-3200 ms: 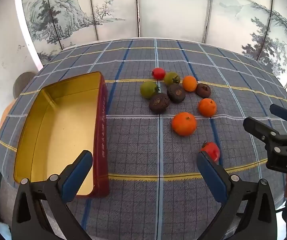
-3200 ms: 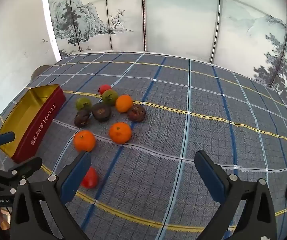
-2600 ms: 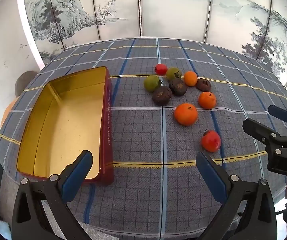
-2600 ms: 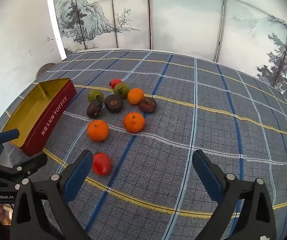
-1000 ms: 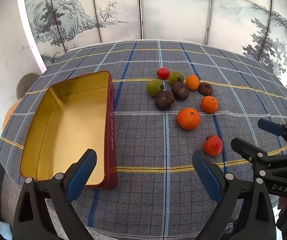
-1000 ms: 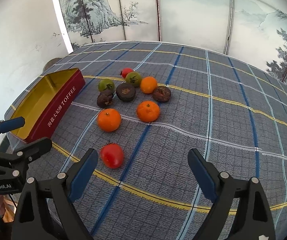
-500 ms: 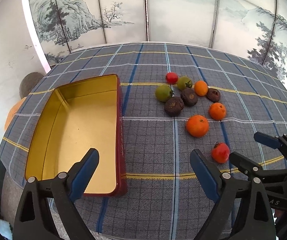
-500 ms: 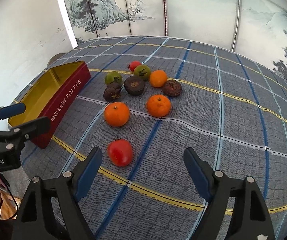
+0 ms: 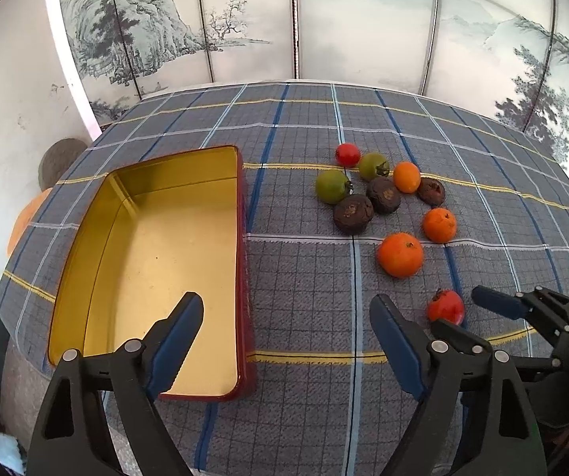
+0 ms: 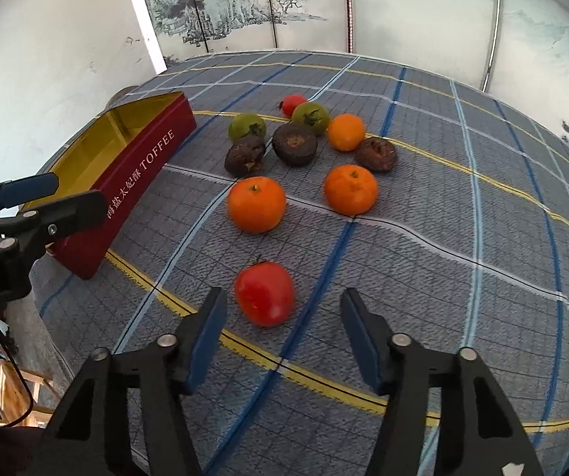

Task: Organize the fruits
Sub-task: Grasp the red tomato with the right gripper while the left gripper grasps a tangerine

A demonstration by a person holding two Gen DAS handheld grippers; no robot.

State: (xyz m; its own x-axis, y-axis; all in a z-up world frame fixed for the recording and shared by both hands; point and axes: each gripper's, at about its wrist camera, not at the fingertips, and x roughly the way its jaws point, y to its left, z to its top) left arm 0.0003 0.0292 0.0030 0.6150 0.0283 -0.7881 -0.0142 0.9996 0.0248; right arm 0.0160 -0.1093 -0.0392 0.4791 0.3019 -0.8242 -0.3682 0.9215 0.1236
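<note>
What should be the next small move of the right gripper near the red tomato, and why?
Probably ease the right gripper a little further forward and down so the red tomato sits fully between its jaws. They are closing, yet the tomato lies just ahead of the tips, untouched by either pad. The toffee tin stands empty, and the left gripper hovers near it.

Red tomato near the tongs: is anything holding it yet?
No. The right tongs are closing around the red tomato but not touching; the left tongs hold nothing.
</note>
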